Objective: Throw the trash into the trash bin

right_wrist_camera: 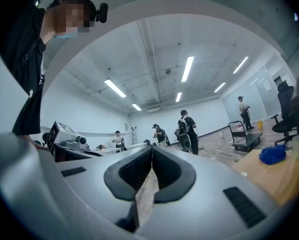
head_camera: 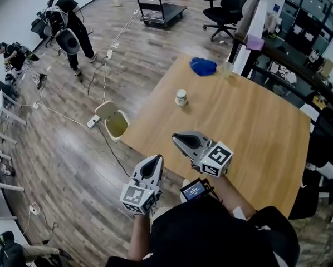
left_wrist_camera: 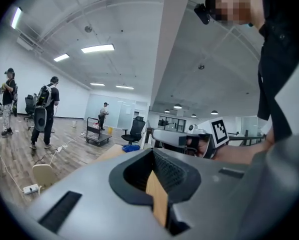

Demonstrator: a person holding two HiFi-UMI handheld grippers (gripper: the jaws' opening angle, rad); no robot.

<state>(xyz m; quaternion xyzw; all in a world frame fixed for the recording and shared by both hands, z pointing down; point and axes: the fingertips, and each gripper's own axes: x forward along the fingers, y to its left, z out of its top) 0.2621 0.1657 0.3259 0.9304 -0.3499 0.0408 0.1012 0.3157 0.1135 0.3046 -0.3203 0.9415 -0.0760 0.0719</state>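
Bin [head_camera: 108, 112] just beside table [head_camera: 255, 143] left edge; cable [head_camera: 112, 152] alongside.

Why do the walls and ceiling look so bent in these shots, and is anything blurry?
Head view: wide lens bows the floor and edges of the table, fairly sharp. Left gripper view: round dark rim, curved ceiling, near jaws slightly soft. Right gripper view: same fisheye rim, bright ceiling lights without harsh glare.

We find the pale square wooden table top [head_camera: 255, 121] smooth and matt. The brown plank floor [head_camera: 72, 166] carries a low sheen. The cream plastic trash bin [head_camera: 106, 111] looks smooth. The left gripper [head_camera: 155, 160] and the right gripper [head_camera: 177, 139] have matt grey plastic shells and ribbed black pads [right_wrist_camera: 167, 170].
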